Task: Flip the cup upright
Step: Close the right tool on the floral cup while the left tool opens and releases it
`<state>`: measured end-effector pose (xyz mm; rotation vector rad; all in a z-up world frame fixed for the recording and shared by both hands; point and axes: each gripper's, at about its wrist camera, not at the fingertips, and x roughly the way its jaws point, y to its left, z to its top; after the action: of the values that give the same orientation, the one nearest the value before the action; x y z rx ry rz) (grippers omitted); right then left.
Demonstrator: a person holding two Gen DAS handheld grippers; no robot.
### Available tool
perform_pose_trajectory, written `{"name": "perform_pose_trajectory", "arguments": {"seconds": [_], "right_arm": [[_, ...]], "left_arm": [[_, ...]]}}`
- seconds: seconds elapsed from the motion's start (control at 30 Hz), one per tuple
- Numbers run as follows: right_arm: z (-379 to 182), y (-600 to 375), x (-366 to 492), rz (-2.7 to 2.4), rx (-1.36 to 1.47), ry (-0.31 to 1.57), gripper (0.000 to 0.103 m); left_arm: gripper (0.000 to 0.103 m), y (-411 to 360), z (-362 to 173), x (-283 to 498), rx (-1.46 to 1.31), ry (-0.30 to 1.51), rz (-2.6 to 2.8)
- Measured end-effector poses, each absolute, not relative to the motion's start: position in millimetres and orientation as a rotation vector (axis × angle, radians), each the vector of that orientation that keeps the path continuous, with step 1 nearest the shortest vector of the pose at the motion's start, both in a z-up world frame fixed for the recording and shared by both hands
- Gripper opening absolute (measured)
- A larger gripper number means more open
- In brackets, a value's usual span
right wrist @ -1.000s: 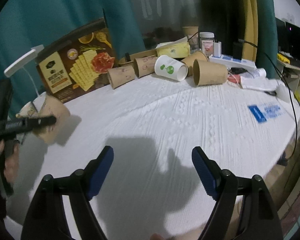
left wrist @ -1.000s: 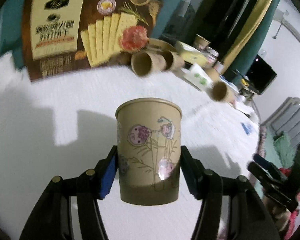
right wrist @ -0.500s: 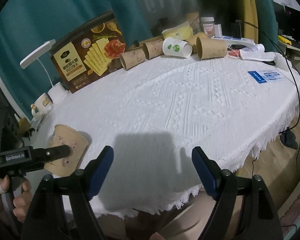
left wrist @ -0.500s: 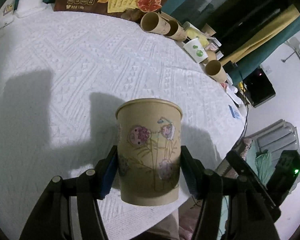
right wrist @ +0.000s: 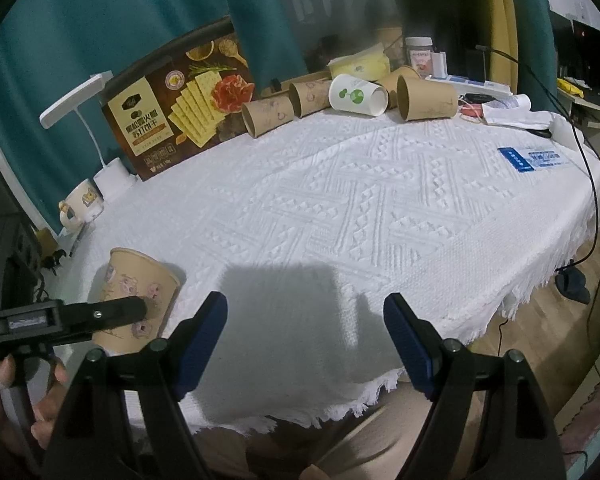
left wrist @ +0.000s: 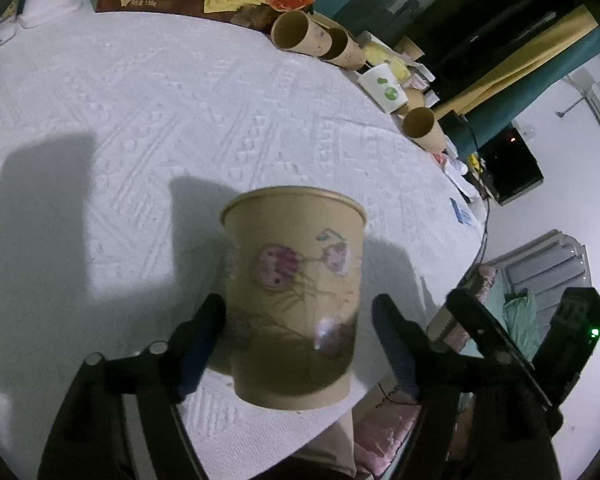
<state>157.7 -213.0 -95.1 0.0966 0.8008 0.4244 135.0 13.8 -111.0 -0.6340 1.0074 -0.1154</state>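
Left gripper (left wrist: pixel 298 332) jaws just opened, flanking one upright flowered cup (left wrist: pixel 294 296); right gripper (right wrist: pixel 305 330) wide, empty; four cups (right wrist: pixel 354 98) lie beyond.

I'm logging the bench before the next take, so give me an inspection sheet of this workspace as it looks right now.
Surface: white textured tablecloth, fringed edge.
Job's things: flowered paper cup upright near the cloth's front edge.
Clutter: cracker box, lamp, mug, four paper cups on their sides, jar, blue card.
Grippers: left gripper jaws have just been opening, cup between them, pads off it; right gripper open, nothing between.
Cables: black cable over the table's right edge.
Surroundings: teal curtain, wooden floor.
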Motion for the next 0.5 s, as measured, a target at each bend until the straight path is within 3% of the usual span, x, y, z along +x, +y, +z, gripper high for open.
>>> {"name": "perform_pose_trajectory", "arguments": {"seconds": [0.5], "right_arm": [[-72,-144,174,0.639,-0.087,0.850,0.079]], "left_arm": [[0.083,82,-57,71,-0.551,0.764,0.015]]}}
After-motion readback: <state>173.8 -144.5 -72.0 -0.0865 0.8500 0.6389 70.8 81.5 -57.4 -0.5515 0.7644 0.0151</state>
